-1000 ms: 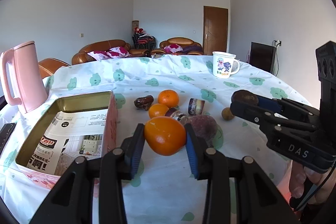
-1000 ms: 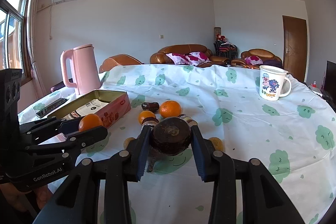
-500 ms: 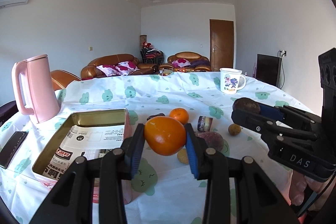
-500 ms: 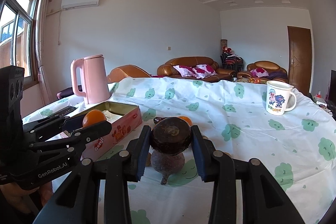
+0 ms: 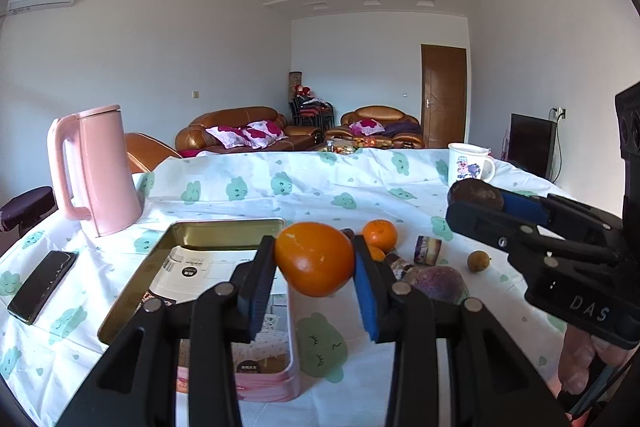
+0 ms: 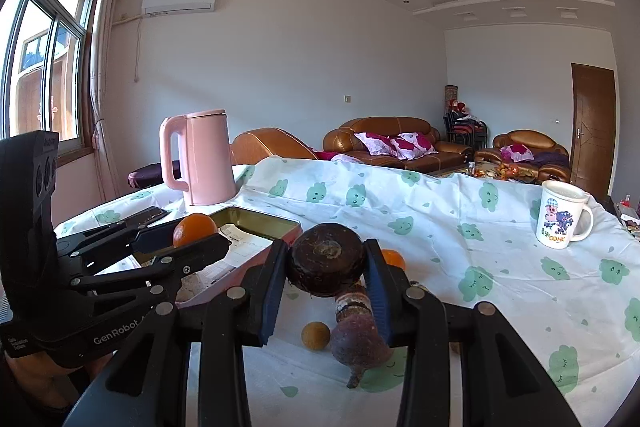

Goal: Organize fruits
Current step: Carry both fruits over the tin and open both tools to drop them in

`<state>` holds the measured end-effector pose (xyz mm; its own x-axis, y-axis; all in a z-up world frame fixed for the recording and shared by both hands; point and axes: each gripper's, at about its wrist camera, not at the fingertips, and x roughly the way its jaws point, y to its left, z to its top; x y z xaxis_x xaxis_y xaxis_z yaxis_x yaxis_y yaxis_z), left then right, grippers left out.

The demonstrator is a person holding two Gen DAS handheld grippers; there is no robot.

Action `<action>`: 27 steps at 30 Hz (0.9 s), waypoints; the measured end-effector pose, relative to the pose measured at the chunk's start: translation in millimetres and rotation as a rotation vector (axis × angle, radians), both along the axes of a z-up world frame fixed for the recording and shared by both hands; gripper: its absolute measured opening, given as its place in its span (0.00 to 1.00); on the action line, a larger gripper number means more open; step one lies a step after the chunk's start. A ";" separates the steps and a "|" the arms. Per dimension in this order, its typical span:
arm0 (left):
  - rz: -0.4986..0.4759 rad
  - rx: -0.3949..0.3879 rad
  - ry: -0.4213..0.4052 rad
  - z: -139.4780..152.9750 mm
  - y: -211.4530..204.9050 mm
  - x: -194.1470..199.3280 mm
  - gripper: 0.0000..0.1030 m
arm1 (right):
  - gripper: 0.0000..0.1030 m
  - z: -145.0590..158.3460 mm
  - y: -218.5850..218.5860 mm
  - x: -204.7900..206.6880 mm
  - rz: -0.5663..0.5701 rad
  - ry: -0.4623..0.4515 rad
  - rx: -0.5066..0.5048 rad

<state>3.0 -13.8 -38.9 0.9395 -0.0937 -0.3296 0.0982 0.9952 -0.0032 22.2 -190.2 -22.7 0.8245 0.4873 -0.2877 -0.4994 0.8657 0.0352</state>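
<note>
Two tools are in view: the left tool [image 5: 314,277] grips one large orange [image 5: 314,258], the right tool [image 6: 326,273] one dark brown fruit [image 6: 326,261]. On the worktop [image 5: 304,195] lie two small tangerines [image 5: 380,235], one purple beet-like root [image 6: 358,345], one small brown round fruit [image 5: 478,261] at the cluster's 3 o'clock, and one short wrapped piece [image 5: 427,250]. There is one open tin [image 5: 224,229], one pink kettle [image 5: 98,169], one phone [image 5: 42,287] and one mug [image 6: 562,217].
</note>
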 end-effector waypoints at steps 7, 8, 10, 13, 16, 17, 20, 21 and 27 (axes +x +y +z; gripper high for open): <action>0.065 -0.027 0.040 0.9 32.4 14.1 0.38 | 0.39 14.7 29.4 15.9 0.066 -0.001 -0.016; 0.077 -0.031 0.047 0.1 37.0 16.4 0.38 | 0.39 16.4 33.3 18.5 0.075 0.002 -0.015; 0.095 -0.036 0.059 -1.4 46.7 20.6 0.38 | 0.39 20.2 41.5 23.6 0.090 0.004 -0.018; 0.119 -0.038 0.068 -2.1 59.0 24.2 0.38 | 0.39 25.3 55.3 30.8 0.111 0.007 -0.028; 0.135 -0.034 0.075 -1.7 69.0 29.6 0.38 | 0.39 26.3 68.2 38.1 0.135 0.023 -0.029; 0.140 -0.029 0.078 -1.3 71.6 31.9 0.38 | 0.39 26.2 73.1 39.9 0.142 0.026 -0.033; 0.154 -0.024 0.090 -1.8 79.9 38.1 0.38 | 0.39 24.0 87.3 46.5 0.161 0.039 -0.045; 0.159 -0.022 0.094 -2.2 83.2 40.4 0.38 | 0.39 22.6 91.8 48.6 0.168 0.045 -0.048; 0.176 -0.018 0.115 -5.4 98.3 50.9 0.38 | 0.39 10.9 114.3 60.6 0.197 0.089 -0.060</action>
